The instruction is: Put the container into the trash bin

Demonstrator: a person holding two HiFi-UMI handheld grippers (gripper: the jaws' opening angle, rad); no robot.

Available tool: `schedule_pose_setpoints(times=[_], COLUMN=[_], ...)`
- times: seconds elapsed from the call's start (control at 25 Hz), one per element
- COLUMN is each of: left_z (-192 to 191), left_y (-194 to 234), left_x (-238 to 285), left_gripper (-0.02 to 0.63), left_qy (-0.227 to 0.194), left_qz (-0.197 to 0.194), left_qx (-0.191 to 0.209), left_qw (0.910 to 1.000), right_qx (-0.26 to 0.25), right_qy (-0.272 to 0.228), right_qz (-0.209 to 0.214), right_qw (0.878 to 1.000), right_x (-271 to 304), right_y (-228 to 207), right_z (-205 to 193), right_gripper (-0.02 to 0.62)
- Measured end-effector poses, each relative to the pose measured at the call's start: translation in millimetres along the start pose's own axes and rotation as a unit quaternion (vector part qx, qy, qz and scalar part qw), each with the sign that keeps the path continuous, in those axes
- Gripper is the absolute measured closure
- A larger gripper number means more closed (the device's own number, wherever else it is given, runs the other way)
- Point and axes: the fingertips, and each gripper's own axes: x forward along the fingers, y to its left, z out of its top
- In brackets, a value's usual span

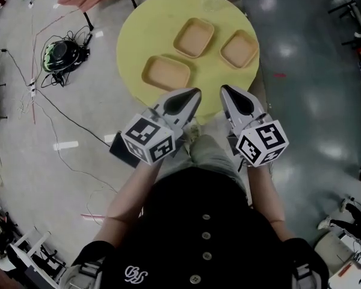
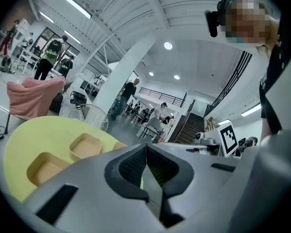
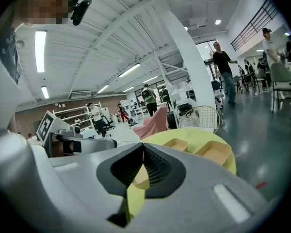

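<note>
Left gripper (image 1: pixel 195 93): jaws pressed together with nothing between them, tips at the table's near edge.
Right gripper (image 1: pixel 224 90): jaws likewise closed and empty, just right of the left one.
Table (image 1: pixel 132 44): round, yellow.
Containers (image 1: pixel 194 37): three shallow tan trays on the table, set apart from one another, all beyond both grippers and untouched.
Trash bin (image 3: pixel 203 118): wire mesh, on the floor past the table's far side.
Writing: marker cubes (image 1: pixel 149 138) show only black-and-white squares. The white emblem (image 1: pixel 135 274) on the dark shirt is unreadable.
</note>
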Motion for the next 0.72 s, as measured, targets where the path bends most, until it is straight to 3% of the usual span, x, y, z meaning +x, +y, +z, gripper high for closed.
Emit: schedule_pose_setpoints(times=[0.72], left_z=[-28.9], left_y=[51.2], left_x=[67.0], left_gripper=[0.594], left_qy=[0.026], left_qz=[0.028], left_qx=[-0.048], left_qw=[0.9981], right_qx=[-0.041], right_qy=[0.04], right_qz=[-0.033], right_qw=[0.998], right_x=[45.4], right_y=[-70.3], right_z=[-13.6], right_gripper=[0.571])
